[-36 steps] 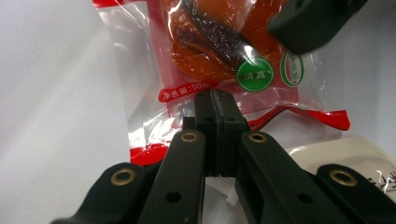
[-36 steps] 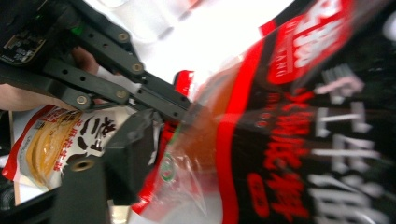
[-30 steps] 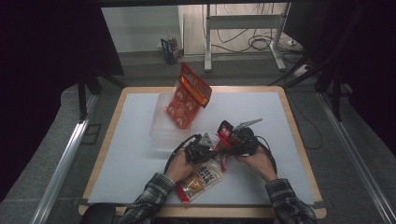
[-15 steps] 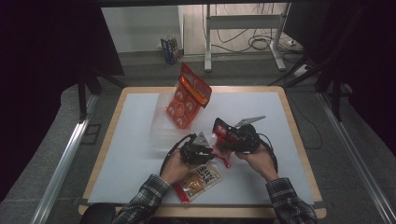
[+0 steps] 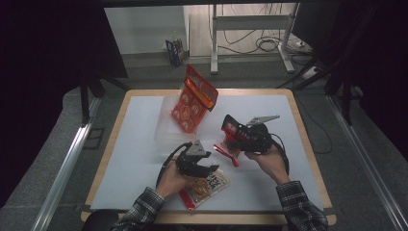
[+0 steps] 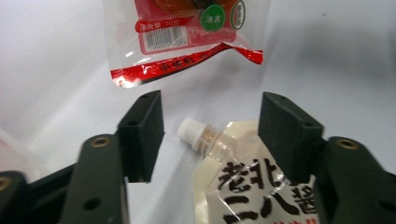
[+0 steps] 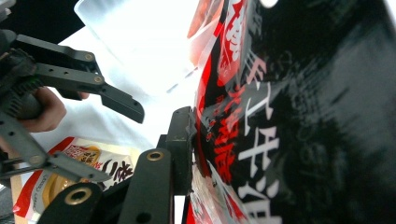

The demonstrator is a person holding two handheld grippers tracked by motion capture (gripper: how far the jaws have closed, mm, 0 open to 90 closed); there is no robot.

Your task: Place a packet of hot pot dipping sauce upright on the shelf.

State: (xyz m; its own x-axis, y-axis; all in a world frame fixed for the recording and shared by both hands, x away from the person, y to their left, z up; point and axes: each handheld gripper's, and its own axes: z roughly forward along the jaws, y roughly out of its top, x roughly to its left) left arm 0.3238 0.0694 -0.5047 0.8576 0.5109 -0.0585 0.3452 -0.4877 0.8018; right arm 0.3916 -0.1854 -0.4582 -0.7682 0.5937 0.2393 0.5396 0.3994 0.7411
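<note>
Here, at the left of the high view, the left tool (image 5: 204, 168) hangs just over a pale spouted pouch (image 5: 211, 183) lying flat on the white tabletop (image 5: 134, 144) near the front edge. Its jaws have just been opening and stand half apart with nothing pressed between them; in the left gripper view the pouch's white cap (image 6: 189, 130) sits in the gap, its neck running away from the tool. To the right, the right tool (image 5: 230, 126) clamps a black-and-red packet (image 7: 243, 116), lifted just above a red-edged clear packet (image 5: 226, 153). Beyond both stands a clear bin (image 5: 168, 130) holding an orange bag (image 5: 192, 98). The right hand's load looks likeliest to go into that bin.
</note>
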